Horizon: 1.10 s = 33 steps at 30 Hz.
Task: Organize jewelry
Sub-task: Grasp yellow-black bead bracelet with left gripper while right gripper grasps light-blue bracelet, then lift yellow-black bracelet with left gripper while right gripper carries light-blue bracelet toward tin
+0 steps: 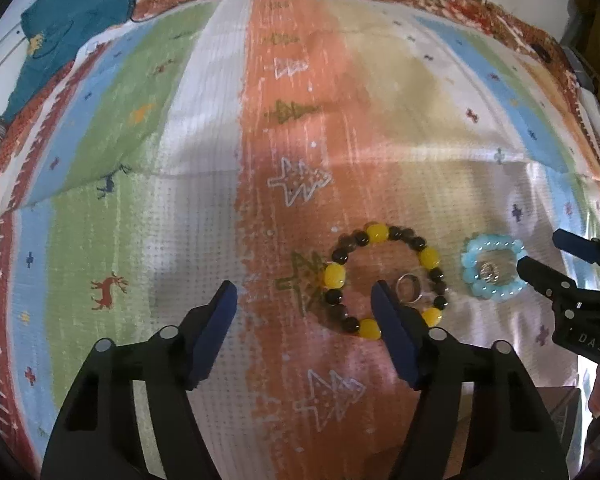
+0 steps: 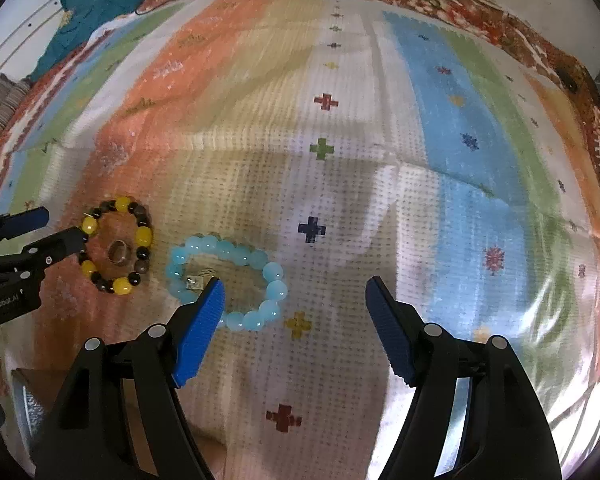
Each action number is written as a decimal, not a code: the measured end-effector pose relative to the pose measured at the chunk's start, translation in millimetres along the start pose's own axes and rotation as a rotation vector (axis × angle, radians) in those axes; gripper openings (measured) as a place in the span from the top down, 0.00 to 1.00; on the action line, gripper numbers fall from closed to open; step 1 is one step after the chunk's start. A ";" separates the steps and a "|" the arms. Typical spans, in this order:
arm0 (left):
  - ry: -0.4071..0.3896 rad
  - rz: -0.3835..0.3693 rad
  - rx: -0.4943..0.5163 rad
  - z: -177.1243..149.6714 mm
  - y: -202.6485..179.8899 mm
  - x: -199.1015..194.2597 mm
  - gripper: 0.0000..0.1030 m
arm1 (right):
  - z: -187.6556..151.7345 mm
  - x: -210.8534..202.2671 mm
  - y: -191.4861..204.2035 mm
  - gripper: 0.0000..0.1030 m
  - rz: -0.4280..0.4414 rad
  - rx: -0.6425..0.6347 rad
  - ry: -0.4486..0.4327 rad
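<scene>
1. The left gripper hung with its 2 blue-padded jaws spread wide apart and nothing between them, above the striped cloth.
2. The yellow-and-black bead bracelet lay flat on the orange stripe, and the left gripper's right finger overlapped its lower inner edge in the left wrist view.
3. A silver ring lay inside that bracelet's loop, just beside the same finger; whether the finger touched it could not be told.
4. The light blue bead bracelet lay just to the right of the yellow-and-black one, the 2 near each other but apart.
5. A small metallic piece sat inside the blue loop, too blurred to identify.
6. The right gripper was also wide open and held nothing; its left finger crossed the lower left of the blue bracelet in its own view, while its right finger stood over bare cloth.
7. A teal garment lay bunched at the far left corner, beyond the cloth's patterned border.
8. The cloth showed creases and a glossy sheen on the right side.
</scene>
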<state>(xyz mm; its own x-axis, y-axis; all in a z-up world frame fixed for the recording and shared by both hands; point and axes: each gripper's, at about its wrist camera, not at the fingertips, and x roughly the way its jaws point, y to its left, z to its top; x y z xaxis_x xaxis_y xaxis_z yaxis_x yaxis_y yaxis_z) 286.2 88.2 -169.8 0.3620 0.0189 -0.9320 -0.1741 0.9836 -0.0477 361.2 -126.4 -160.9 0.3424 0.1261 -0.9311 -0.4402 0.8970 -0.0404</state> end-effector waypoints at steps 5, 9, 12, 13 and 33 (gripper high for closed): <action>0.003 0.003 0.013 0.1 1.4 8.8 0.53 | 0.3 11.1 1.0 0.47 -0.012 -0.013 0.014; -0.003 -0.002 0.066 -1.1 -5.0 10.7 0.77 | 1.8 12.7 0.5 0.64 -0.005 -0.018 0.007; 0.015 -0.002 0.077 -2.3 -9.7 12.1 0.90 | 0.7 12.0 1.4 0.84 0.010 -0.031 0.011; 0.018 0.005 0.078 -2.3 -10.7 11.8 0.90 | 0.6 12.2 2.2 0.87 0.012 -0.033 0.013; -0.076 -0.001 0.080 0.3 -19.6 -43.9 0.91 | -2.3 -47.0 19.1 0.88 0.052 -0.067 -0.110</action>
<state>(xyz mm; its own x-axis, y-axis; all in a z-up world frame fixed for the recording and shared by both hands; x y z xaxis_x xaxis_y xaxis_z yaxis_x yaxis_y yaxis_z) 274.0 68.1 -127.8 0.4307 0.0288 -0.9020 -0.1010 0.9948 -0.0164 334.8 -116.2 -118.8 0.4050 0.2210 -0.8872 -0.5127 0.8583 -0.0202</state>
